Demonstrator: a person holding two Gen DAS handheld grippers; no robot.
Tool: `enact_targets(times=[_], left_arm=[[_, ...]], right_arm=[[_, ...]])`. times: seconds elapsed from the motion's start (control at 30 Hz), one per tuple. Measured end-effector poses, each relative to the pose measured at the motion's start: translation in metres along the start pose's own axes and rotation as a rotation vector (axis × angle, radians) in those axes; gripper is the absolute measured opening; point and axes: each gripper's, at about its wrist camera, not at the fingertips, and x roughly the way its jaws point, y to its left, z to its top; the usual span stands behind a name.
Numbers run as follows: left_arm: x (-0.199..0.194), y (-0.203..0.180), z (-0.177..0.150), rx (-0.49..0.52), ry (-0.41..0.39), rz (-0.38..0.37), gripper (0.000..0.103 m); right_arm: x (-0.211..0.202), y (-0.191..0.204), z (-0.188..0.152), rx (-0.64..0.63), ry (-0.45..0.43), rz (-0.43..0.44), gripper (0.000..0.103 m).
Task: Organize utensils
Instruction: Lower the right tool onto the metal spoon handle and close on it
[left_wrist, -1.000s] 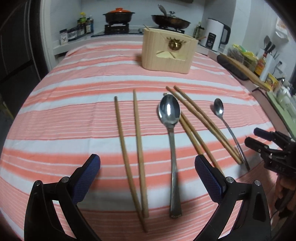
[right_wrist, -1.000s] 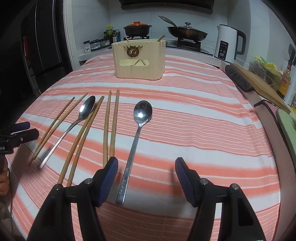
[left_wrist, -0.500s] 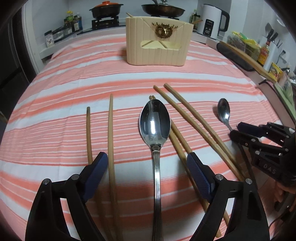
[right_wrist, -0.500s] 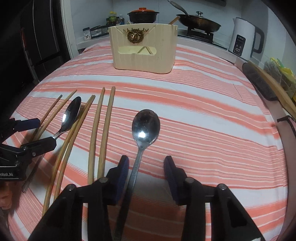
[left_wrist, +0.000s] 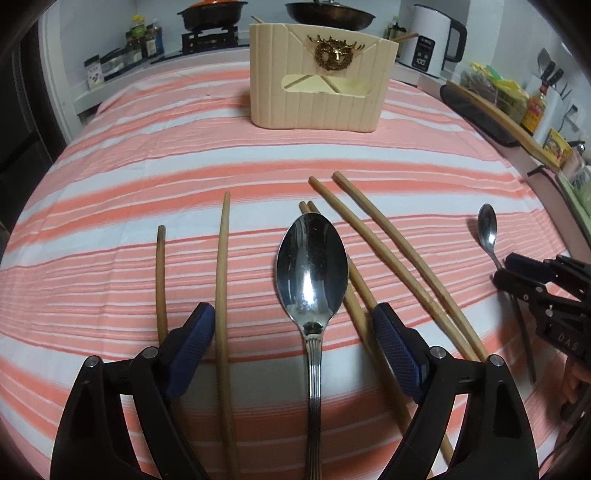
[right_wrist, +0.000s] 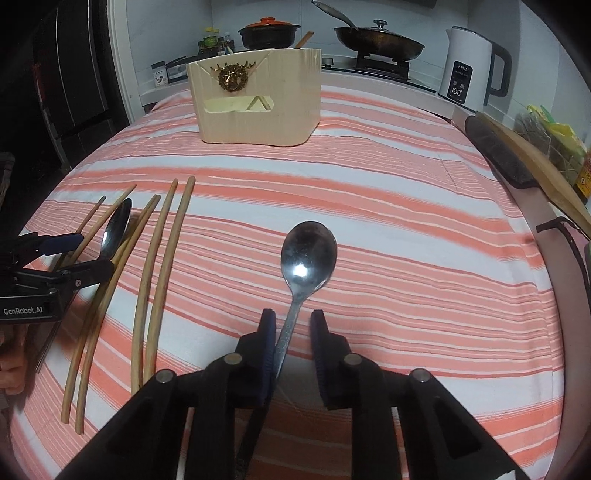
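Two steel spoons and several wooden chopsticks lie on a striped cloth before a beige utensil holder (left_wrist: 319, 79) (right_wrist: 256, 99). My left gripper (left_wrist: 291, 336) is open, its pads astride the large spoon (left_wrist: 312, 266) and one chopstick (left_wrist: 222, 295). My right gripper (right_wrist: 293, 332) is partly closed around the handle of the other spoon (right_wrist: 308, 254), with a gap on the right pad side. That spoon shows small at the right of the left wrist view (left_wrist: 487, 225). Chopstick pairs (right_wrist: 159, 266) lie left of it.
A white kettle (right_wrist: 471, 70), a pan (right_wrist: 378, 42) and a pot (right_wrist: 267, 33) stand on the counter behind. A dark tray and wooden board (right_wrist: 517, 158) lie along the table's right edge. The left gripper shows at left in the right wrist view (right_wrist: 55, 266).
Both grippers have moved forward and lower over their spoons. The right jaws have narrowed around the spoon handle. The left jaws stay wide.
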Motion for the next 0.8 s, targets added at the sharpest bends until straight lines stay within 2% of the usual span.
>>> enact_targets(times=[0.03,0.1,0.3,0.63,0.7,0.73,0.77,0.8], left_arm=[[0.001,0.002,0.001,-0.004,0.001,-0.002,0.087],[0.003,0.005,0.003,-0.010,0.000,-0.002,0.087],[0.012,-0.006,0.010,0.035,0.007,0.041,0.087],[0.015,0.002,0.018,-0.005,-0.008,0.042,0.080],[0.015,0.002,0.020,-0.005,-0.016,0.041,0.065],[0.014,0.003,0.021,-0.007,-0.019,0.032,0.059],[0.014,0.004,0.022,-0.012,-0.023,0.026,0.046],[0.013,0.006,0.022,-0.020,-0.023,0.020,0.042]], right_arm=[[0.000,0.001,0.000,-0.008,0.001,-0.001,0.041],[0.001,0.003,0.001,-0.019,0.002,-0.001,0.047],[0.009,0.003,0.009,-0.020,-0.008,-0.011,0.050],[0.023,-0.002,0.026,0.029,-0.025,-0.015,0.052],[0.025,-0.002,0.028,0.040,-0.030,-0.027,0.050],[0.026,-0.003,0.029,0.052,-0.032,-0.028,0.046],[0.026,-0.005,0.030,0.061,-0.036,-0.038,0.041],[0.027,-0.007,0.031,0.068,-0.036,-0.035,0.035]])
